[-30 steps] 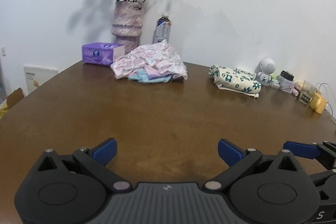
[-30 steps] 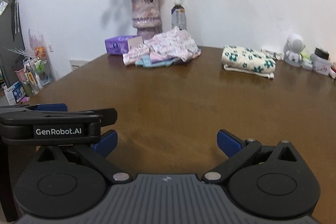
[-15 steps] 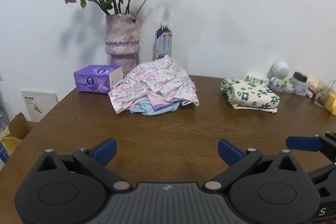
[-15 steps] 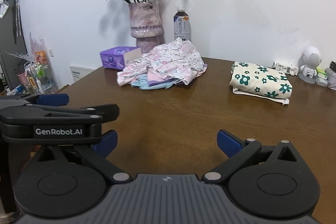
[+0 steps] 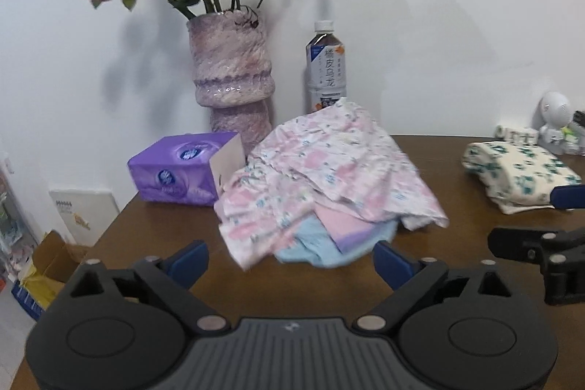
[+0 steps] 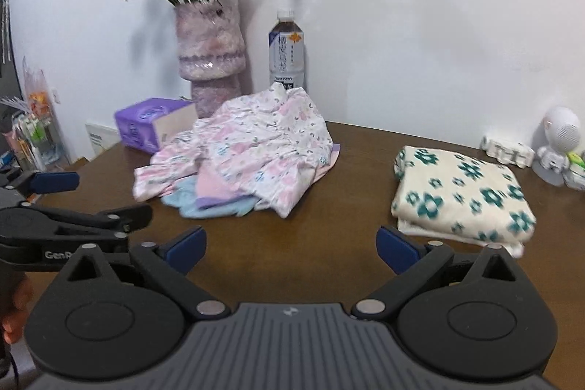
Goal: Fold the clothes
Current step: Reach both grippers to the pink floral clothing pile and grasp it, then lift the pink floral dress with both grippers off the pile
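Clothes (image 5: 329, 181) in a crumpled pink floral heap are piled on the brown table (image 5: 438, 148), beside a purple tissue box (image 5: 179, 167) and a vase (image 5: 230, 75). 1 folded green-flowered garment (image 6: 460, 192) lies apart. Left gripper (image 5: 290, 260) and right gripper (image 6: 290, 243) are held spread, empty.

1. A clothes heap (image 5: 321, 185) lies near the table's (image 6: 292, 243) far edge.
2. The tissue box (image 5: 182, 167) touches the heap's left side; the vase (image 5: 232, 79) and bottle (image 5: 326, 64) stand behind it, against the wall.
3. A folded garment (image 6: 464, 192) lies well right of the heap.
4. A figurine (image 6: 557, 145) stands at the far right edge.
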